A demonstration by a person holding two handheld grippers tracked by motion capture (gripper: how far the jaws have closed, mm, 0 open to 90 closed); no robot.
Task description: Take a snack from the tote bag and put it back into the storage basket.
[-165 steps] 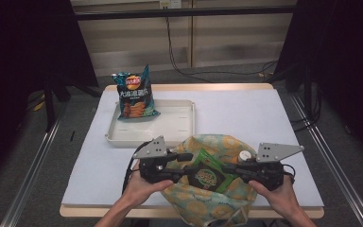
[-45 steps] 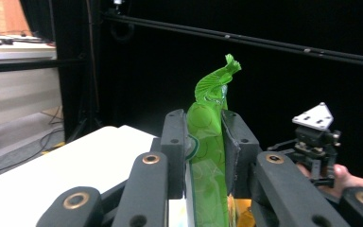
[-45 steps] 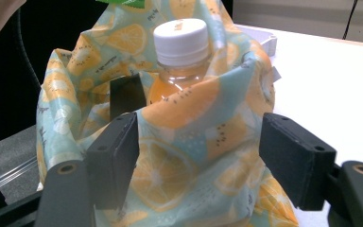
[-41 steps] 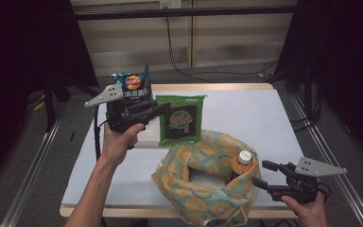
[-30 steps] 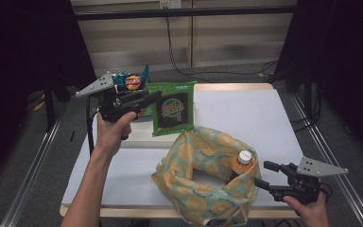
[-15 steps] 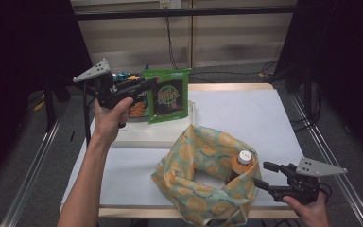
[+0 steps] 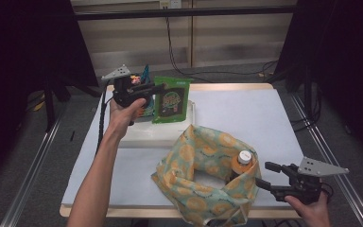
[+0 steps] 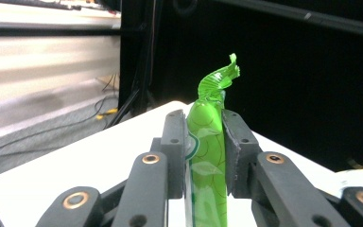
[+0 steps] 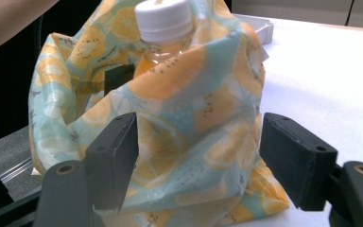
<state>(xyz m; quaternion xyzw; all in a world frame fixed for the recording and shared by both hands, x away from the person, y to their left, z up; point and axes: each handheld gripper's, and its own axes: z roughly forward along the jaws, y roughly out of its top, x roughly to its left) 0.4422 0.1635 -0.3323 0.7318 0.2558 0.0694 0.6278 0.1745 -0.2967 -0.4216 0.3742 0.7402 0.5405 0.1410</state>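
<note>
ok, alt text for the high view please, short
A person's left gripper holds a green snack bag upright over a white tray at the table's far left, beside a blue chip bag. Nearer, a fruit-print cloth bag holds an orange bottle, with the right gripper, jaws open, at its right side.

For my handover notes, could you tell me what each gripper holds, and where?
Left gripper clamps the green snack bag by its side edge; right gripper holds nothing, jaws open.
</note>
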